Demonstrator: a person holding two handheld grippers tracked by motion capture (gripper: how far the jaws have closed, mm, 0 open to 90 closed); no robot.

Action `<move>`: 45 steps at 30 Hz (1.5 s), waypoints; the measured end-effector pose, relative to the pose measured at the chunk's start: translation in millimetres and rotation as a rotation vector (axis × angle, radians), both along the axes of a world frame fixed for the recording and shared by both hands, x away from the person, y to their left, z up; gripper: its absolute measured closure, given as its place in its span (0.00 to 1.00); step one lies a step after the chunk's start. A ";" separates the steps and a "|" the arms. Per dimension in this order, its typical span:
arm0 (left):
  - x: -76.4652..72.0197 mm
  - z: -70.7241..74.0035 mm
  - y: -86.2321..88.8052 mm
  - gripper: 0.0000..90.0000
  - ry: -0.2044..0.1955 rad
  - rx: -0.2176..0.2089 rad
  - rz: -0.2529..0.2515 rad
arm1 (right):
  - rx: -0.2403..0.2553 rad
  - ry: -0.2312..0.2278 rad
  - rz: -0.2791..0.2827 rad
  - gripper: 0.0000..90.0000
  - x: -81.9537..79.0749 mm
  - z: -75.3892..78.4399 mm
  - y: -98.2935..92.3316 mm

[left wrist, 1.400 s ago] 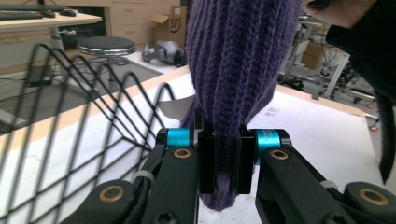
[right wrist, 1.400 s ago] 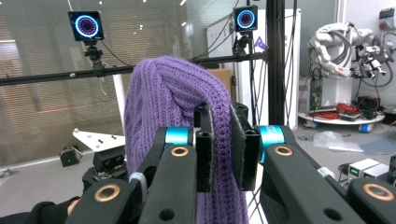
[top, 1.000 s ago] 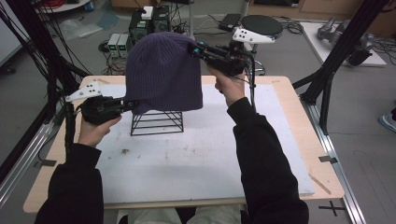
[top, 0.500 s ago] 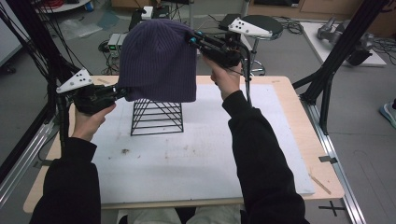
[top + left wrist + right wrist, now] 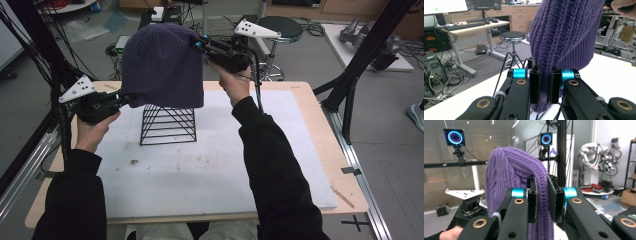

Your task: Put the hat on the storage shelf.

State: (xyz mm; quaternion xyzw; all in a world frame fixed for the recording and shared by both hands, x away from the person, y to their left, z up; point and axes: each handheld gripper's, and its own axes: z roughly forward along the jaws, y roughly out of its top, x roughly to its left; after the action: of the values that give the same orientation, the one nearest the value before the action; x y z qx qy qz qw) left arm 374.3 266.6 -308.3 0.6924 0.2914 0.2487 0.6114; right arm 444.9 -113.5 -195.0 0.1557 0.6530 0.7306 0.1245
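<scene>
A purple knit beanie [image 5: 161, 65] hangs in the air above a black wire stand [image 5: 167, 125] on the white mat. My left gripper [image 5: 125, 98] is shut on the beanie's lower left hem [image 5: 544, 87]. My right gripper [image 5: 196, 44] is shut on its upper right side [image 5: 541, 195]. The hat's lower edge covers the top of the stand in the high view; I cannot tell whether they touch. In the right gripper view the left gripper [image 5: 466, 205] sits beyond the hat [image 5: 509, 182].
A white mat [image 5: 200, 170] covers most of the wooden table [image 5: 330, 145]. A black stool [image 5: 280, 25] stands behind the table. Black frame poles [image 5: 360, 70] rise at both sides. Cables and boxes lie on the floor behind.
Both grippers have lifted the beanie higher off the wire stand, so more of the stand shows below it. The right gripper rose more than the left.
</scene>
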 end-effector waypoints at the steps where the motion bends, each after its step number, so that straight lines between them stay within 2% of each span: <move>1: -0.4 -5.0 0.7 0.93 0.003 0.000 -0.003 | -0.010 0.010 0.003 0.89 0.0 -1.0 0.7; 5: -0.5 -19.2 3.8 0.93 0.019 -0.015 0.001 | -0.042 0.015 0.015 0.89 0.5 -9.1 4.4; 9: -0.4 -29.1 8.0 0.93 0.044 -0.010 0.013 | -0.075 0.059 0.025 0.89 4.4 -23.0 6.1; 14: -1.9 -40.0 13.0 0.93 0.078 -0.024 -0.008 | -0.115 0.078 0.035 0.89 7.0 -27.5 10.5; 17: -2.7 -45.6 12.6 0.93 0.090 -0.009 -0.012 | -0.137 0.083 0.043 0.89 6.9 -28.7 13.6; 20: -3.3 -51.3 11.8 0.93 0.107 0.004 -0.017 | -0.169 0.118 0.042 0.89 8.8 -31.8 14.5; 25: -4.6 -61.7 12.7 0.92 0.112 -0.001 -0.034 | -0.211 0.145 0.055 0.89 8.3 -35.6 16.1; 30: -3.8 -65.8 13.4 0.92 0.125 0.031 -0.022 | -0.261 0.174 0.044 0.89 7.5 -39.8 17.9; 32: -3.9 -66.6 12.9 0.92 0.126 0.030 -0.023 | -0.237 0.168 0.029 0.89 5.5 -46.4 15.0; 37: -2.1 -71.0 10.2 0.92 0.144 0.053 -0.030 | -0.212 0.205 0.025 0.89 7.6 -66.9 5.0; 41: -0.2 -76.1 4.6 0.92 0.166 0.094 -0.042 | -0.195 0.215 0.023 0.89 8.5 -77.3 0.6; 45: 1.9 -80.7 2.0 0.92 0.181 0.137 -0.043 | -0.197 0.220 0.031 0.89 9.1 -80.5 2.3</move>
State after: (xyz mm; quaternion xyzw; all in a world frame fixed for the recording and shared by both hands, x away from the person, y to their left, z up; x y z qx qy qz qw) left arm 376.3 268.6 -389.0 0.7581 0.3128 0.1912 0.5393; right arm 454.0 -111.2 -275.5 0.2115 0.7335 0.6435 0.0555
